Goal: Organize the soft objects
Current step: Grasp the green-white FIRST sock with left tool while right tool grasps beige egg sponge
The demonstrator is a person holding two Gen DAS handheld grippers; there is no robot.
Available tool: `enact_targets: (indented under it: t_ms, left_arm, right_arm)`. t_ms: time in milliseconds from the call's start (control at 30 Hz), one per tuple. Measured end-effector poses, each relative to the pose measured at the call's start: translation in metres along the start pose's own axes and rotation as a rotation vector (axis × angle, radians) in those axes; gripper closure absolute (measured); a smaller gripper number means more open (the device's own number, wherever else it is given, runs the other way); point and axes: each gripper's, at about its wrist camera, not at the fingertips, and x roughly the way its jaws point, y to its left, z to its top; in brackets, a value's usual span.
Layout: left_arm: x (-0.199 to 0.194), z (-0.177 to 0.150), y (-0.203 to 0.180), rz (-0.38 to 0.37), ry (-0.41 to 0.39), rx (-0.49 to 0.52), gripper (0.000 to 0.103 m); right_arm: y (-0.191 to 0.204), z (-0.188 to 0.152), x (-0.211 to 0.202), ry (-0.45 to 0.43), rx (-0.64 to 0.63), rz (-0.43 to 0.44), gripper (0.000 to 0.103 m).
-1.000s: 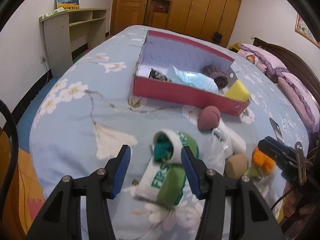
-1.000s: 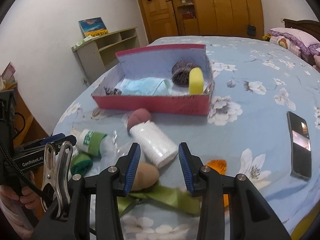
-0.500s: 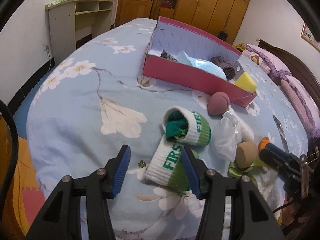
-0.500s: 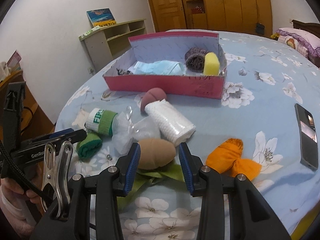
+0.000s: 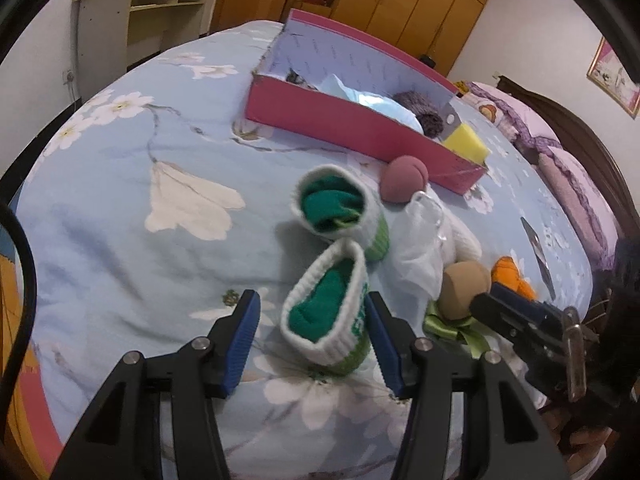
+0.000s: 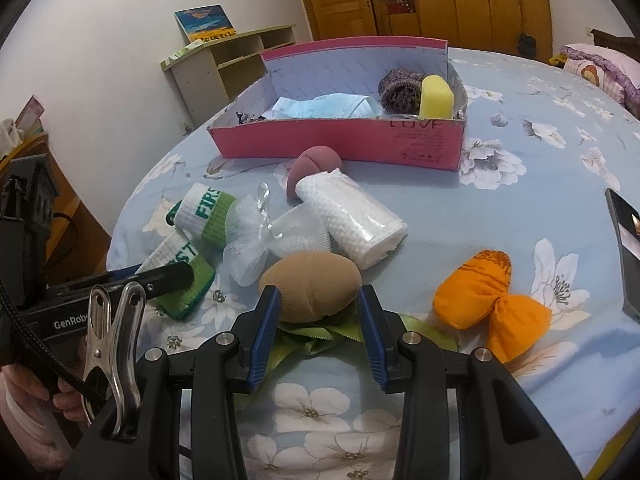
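Note:
A green-and-white sock (image 5: 324,316) lies on the blue flowered bedspread, between the fingers of my left gripper (image 5: 312,332). That gripper is open: its right pad is close against the sock and its left pad stands apart. A second rolled sock (image 5: 336,204) lies just beyond. My right gripper (image 6: 319,320) is open too. Its tips flank the near end of a tan egg-shaped sponge (image 6: 314,286), which rests on a green ribbon (image 6: 312,338). The pink box (image 6: 340,140) farther back holds a blue mask, a dark knitted roll and a yellow sponge.
A maroon sponge (image 6: 316,162), a white towel roll (image 6: 356,220) and a clear bag (image 6: 256,240) lie between the socks and the box. An orange cloth (image 6: 488,292) and a phone (image 6: 628,240) are to the right. The bed's edge is near below.
Both grippers have come down and closer to the bed. The sock now sits between the left fingers, and the tan sponge sits between the right fingertips. Neither gripper's opening has visibly changed.

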Motion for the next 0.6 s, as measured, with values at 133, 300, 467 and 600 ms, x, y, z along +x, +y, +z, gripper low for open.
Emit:
enact_targets:
  t_ms: [133, 300, 467, 600]
  left_arm:
    - [0.001, -0.002, -0.007, 0.004, 0.003, 0.032, 0.047]
    - [0.001, -0.004, -0.014, -0.001, -0.001, 0.071, 0.063]
    - [-0.002, -0.006, -0.022, -0.003, -0.009, 0.115, 0.072]
    - [-0.004, -0.005, -0.025, -0.002, -0.016, 0.127, 0.073]
  right_arm:
    - [0.001, -0.002, 0.002, 0.004, -0.004, 0.009, 0.062]
    - [0.003, -0.005, 0.003, 0.007, -0.012, 0.019, 0.062]
    - [0.002, -0.005, 0.004, 0.008, -0.005, 0.032, 0.062]
    - [0.001, -0.006, 0.006, 0.007, 0.000, 0.039, 0.062]
